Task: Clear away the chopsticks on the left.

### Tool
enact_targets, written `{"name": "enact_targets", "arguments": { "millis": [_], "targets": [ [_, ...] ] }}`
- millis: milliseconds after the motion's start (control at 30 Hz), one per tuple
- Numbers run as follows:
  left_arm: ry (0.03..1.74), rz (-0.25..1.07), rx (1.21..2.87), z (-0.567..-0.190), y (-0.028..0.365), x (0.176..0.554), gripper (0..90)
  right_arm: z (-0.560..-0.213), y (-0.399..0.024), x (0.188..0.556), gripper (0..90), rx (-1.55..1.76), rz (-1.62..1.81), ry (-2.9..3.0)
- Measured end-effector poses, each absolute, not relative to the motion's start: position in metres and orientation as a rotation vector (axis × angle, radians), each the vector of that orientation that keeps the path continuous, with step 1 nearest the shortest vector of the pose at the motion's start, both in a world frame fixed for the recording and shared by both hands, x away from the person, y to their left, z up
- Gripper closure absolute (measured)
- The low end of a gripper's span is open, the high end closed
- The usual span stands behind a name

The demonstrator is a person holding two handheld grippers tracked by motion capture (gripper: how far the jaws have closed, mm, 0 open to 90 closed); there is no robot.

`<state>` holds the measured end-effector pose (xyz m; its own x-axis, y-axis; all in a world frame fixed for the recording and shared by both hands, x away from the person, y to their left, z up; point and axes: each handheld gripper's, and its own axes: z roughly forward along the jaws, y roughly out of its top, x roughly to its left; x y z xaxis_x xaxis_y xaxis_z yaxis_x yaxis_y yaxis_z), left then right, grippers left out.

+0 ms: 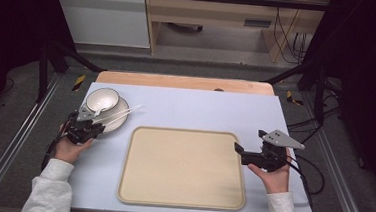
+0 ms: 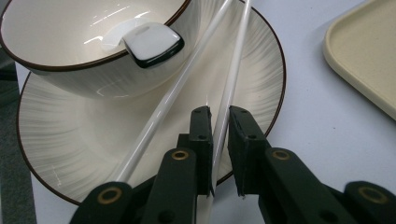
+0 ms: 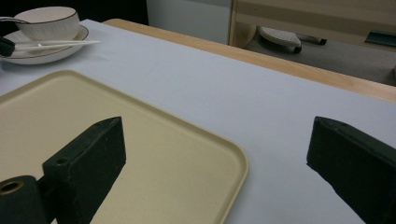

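A white bowl (image 1: 102, 100) with a dark rim stands on a matching plate (image 1: 119, 122) at the table's left; a ceramic spoon (image 2: 152, 44) rests in the bowl (image 2: 70, 32). Two white chopsticks (image 1: 124, 112) lie across the plate (image 2: 70, 135). My left gripper (image 1: 100, 124) reaches over the plate's near edge, and its jaws (image 2: 220, 114) are shut on the right-hand chopstick (image 2: 233, 74). The other chopstick (image 2: 168, 102) lies just left of the jaws. My right gripper (image 1: 248, 140) is open at the right edge of the beige tray (image 1: 180, 185), holding nothing (image 3: 217, 135).
The tray (image 3: 140, 140) lies in the middle of the pale blue table cover (image 1: 201, 107), bare inside. A wooden table edge (image 1: 182, 81) runs along the back. Metal frame rails (image 1: 7, 148) flank both sides, and cables (image 1: 312, 170) trail at the right.
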<state>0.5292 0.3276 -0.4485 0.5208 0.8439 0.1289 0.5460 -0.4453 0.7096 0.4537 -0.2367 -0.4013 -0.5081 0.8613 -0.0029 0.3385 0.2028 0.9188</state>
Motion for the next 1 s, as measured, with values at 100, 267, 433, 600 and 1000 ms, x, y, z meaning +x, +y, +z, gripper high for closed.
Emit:
{"name": "enact_targets", "arguments": {
  "millis": [100, 267, 433, 600, 1000],
  "targets": [
    [1.127, 0.634, 2.157, -0.449, 0.326, 0.529, 82.1, -0.401, -0.237, 0.454, 4.9, 1.112, 1.280, 1.954],
    [1.143, 0.630, 2.151, -0.449, 0.324, 0.529, 83.5, -0.402, -0.236, 0.454, 4.9, 1.113, 1.282, 1.956],
    [1.159, 0.617, 2.138, -0.448, 0.320, 0.532, 78.8, -0.402, -0.236, 0.454, 4.9, 1.111, 1.283, 1.958],
    [1.204, 0.613, 2.127, -0.449, 0.313, 0.539, 76.9, -0.401, -0.237, 0.454, 4.9, 1.111, 1.282, 1.958],
    [1.252, 0.587, 2.170, -0.455, 0.301, 0.553, 81.5, -0.401, -0.237, 0.454, 4.8, 1.112, 1.283, 1.962]
  ]
}}
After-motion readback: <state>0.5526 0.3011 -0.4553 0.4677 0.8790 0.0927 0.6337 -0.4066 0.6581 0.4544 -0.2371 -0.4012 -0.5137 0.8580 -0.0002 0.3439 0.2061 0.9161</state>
